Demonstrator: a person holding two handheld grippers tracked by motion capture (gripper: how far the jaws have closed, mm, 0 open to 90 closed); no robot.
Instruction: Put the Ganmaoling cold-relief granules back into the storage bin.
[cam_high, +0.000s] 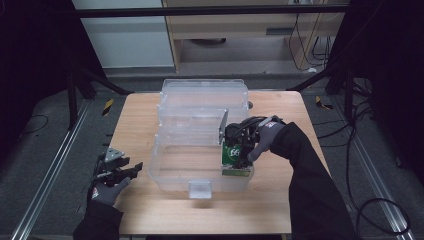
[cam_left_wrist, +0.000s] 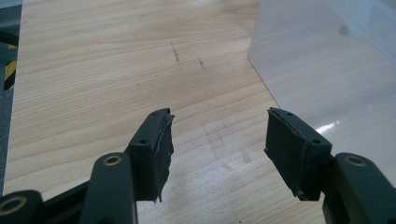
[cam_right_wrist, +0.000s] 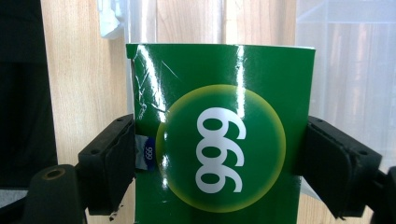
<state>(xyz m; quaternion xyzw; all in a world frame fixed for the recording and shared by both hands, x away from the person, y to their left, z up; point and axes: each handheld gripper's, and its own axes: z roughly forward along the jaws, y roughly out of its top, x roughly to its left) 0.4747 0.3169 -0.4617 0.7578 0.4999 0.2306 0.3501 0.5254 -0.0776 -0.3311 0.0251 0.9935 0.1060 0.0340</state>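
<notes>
Gripping a green box (cam_right_wrist: 219, 135) marked 999 in white, my right gripper (cam_high: 239, 145) hangs over the near right corner of a clear plastic bin (cam_high: 170, 172) on the wooden table (cam_high: 150, 210). In the right gripper view, the two black pads press against opposite sides of the carton, which stands between them with its printed face toward the camera. A small blue tab bearing the same number shows at the left pad. From the high view I see the box upright inside the bin, close against its right wall, with my gloved right hand (cam_high: 267, 135) wrapped around the tool above it. A second clear container (cam_high: 205, 92) sits just behind the first, toward the far edge of the table.

My left gripper (cam_left_wrist: 217, 140) rests at the near left of the table, well apart from the carton and just beside the bin's left wall. Its jaws stand wide apart with nothing between them, bare wood showing in the gap. A rounded corner of the clear plastic enters the left gripper view at upper right. My left hand (cam_high: 107, 190) holds that tool low and level, pointing toward the bin
</notes>
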